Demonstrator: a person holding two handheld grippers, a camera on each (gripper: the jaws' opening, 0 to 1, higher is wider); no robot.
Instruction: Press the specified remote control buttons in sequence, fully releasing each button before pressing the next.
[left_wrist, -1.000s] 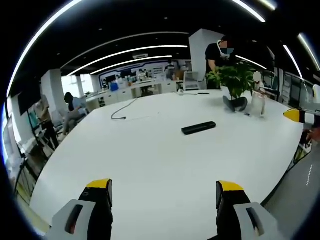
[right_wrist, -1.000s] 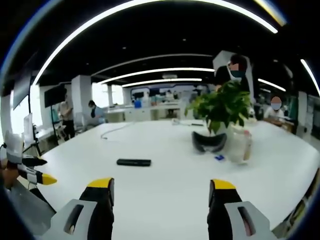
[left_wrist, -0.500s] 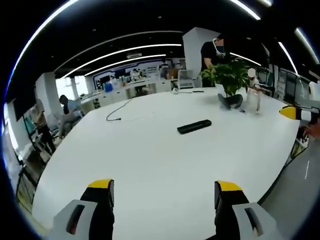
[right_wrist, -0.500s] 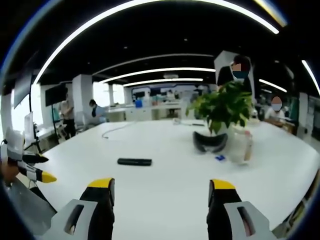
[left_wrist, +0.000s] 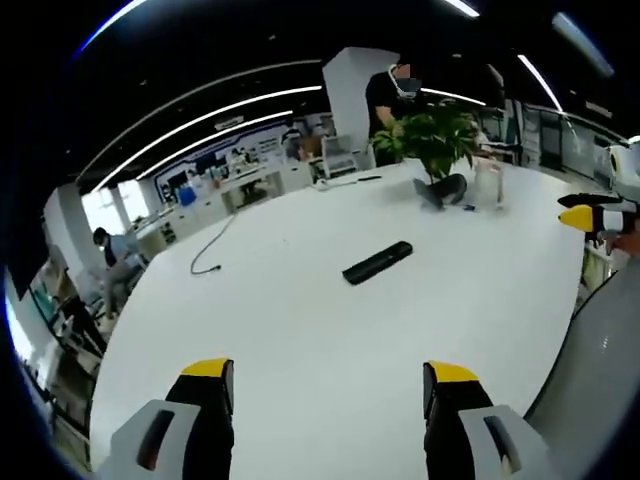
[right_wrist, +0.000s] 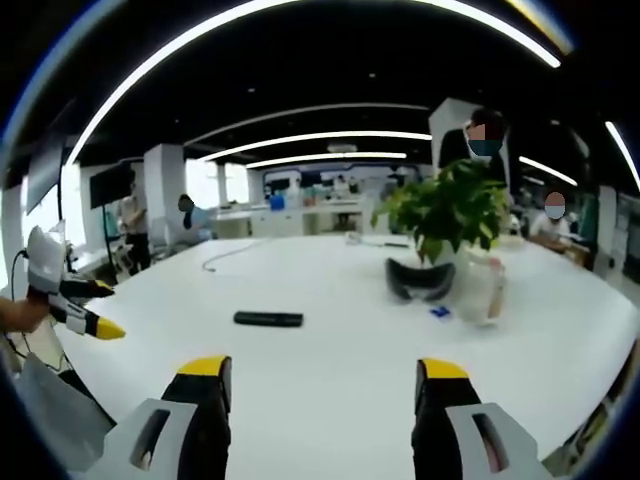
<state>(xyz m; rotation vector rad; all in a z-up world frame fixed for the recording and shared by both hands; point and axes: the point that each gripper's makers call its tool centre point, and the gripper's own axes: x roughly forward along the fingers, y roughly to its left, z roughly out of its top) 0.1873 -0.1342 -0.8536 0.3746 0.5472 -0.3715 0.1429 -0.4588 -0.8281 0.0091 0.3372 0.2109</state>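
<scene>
Since a second before, the left tongs (right_wrist: 85, 312) had lifted slightly at the bench (left_wrist: 330, 340) edge. Both tongs, left (left_wrist: 330, 385) and right (right_wrist: 318, 380), stood wide and empty. Well ahead, the black remote control (left_wrist: 377, 262) lay mid-bench, near a potted plant (right_wrist: 440, 215).

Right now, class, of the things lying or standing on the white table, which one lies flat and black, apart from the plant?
The remote control: a flat black bar lying alone mid-table. The potted plant and clear bottle stand upright together.

Bare table (left_wrist: 300, 340) lies between my jaws and the remote (left_wrist: 378, 262). Plant (right_wrist: 440, 215) and jar (right_wrist: 480, 290) stand well apart, beyond it.
</scene>
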